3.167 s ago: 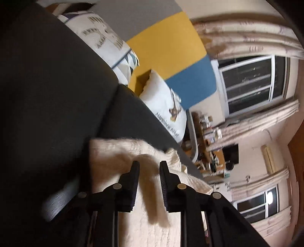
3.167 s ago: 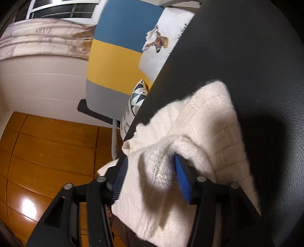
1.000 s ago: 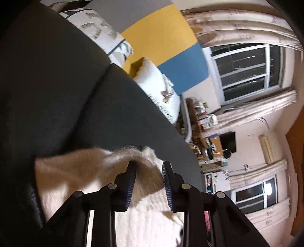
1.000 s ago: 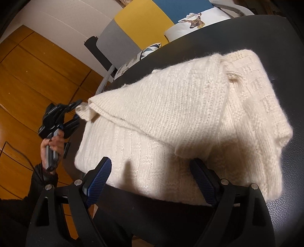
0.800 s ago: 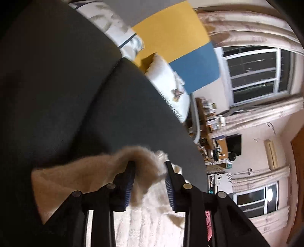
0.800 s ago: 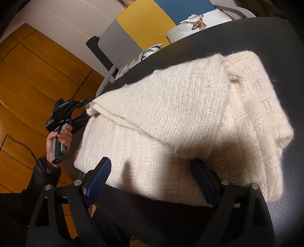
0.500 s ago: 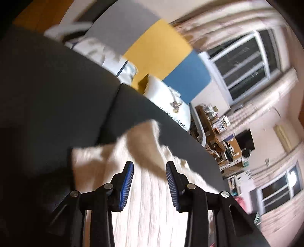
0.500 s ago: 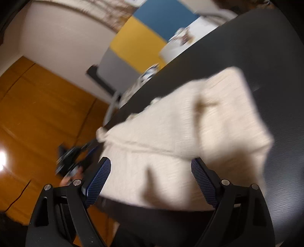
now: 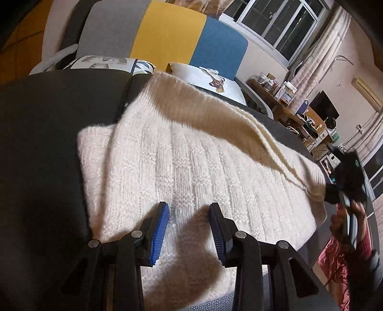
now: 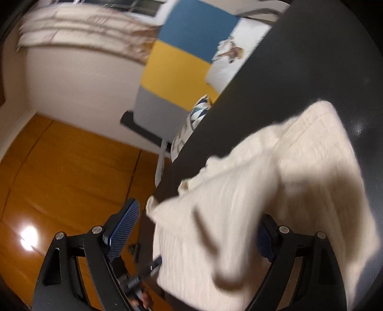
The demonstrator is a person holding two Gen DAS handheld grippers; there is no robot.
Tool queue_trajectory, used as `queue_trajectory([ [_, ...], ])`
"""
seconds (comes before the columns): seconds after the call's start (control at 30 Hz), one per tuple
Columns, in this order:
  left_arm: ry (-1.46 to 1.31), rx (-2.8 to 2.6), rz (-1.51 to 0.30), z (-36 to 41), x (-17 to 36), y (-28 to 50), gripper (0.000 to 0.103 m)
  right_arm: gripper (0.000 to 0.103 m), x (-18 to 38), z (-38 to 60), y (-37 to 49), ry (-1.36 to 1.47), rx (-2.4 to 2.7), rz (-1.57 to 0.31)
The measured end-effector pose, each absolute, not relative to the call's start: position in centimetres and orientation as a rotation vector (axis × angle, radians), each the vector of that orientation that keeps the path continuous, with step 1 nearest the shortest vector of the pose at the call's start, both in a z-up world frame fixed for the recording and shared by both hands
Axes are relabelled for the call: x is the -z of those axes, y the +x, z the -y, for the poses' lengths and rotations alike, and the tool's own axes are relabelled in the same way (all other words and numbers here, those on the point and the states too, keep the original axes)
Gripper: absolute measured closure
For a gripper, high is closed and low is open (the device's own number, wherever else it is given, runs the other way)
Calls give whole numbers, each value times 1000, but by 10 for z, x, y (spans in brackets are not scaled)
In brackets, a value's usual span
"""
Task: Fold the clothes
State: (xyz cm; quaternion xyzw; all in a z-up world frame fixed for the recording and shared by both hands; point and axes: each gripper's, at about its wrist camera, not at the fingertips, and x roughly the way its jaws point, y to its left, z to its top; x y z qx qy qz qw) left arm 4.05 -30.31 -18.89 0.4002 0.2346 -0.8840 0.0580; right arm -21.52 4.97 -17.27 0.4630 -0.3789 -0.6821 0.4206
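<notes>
Cream knit sweater lies folded on the black desk, in front of the tricolour chair. My left gripper hovers spread over its near edge; my right gripper gapes wide around its corner, gripping nothing.

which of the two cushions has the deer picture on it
The white cushion in front of the blue backrest panel; the other cushion carries grey and teal geometric shapes.

Home living room, colour-block sofa, printed cushions, curtained windows, cluttered desk, wooden floor
</notes>
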Motion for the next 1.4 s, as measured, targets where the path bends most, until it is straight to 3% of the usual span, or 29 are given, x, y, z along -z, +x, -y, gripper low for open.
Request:
queue_trajectory([
  [0.3,1203,2696,-642,296,185,43,68,13,167,-52,-230,1119,1542,1196],
  [0.4,1207,2698,-660,298,186,43,68,4,172,-55,-241,1190,1620,1207],
  [0.53,1233,2698,-612,295,183,40,68,3,180,-59,-255,1293,1718,1204],
  [0.77,1190,2839,-386,267,148,31,69,3,160,-50,-213,1424,1765,688],
  [1.0,1364,2789,-204,238,170,7,68,4,161,-48,-149,1522,1739,134],
  [1.13,1370,2792,-210,244,158,16,68,4,141,-71,-144,1421,1708,209],
  [1.27,1358,2732,-412,273,163,42,68,4,112,-108,-139,1294,1751,195],
  [1.4,1320,2742,-470,273,163,63,68,4,110,-111,-136,1173,1757,-33],
])
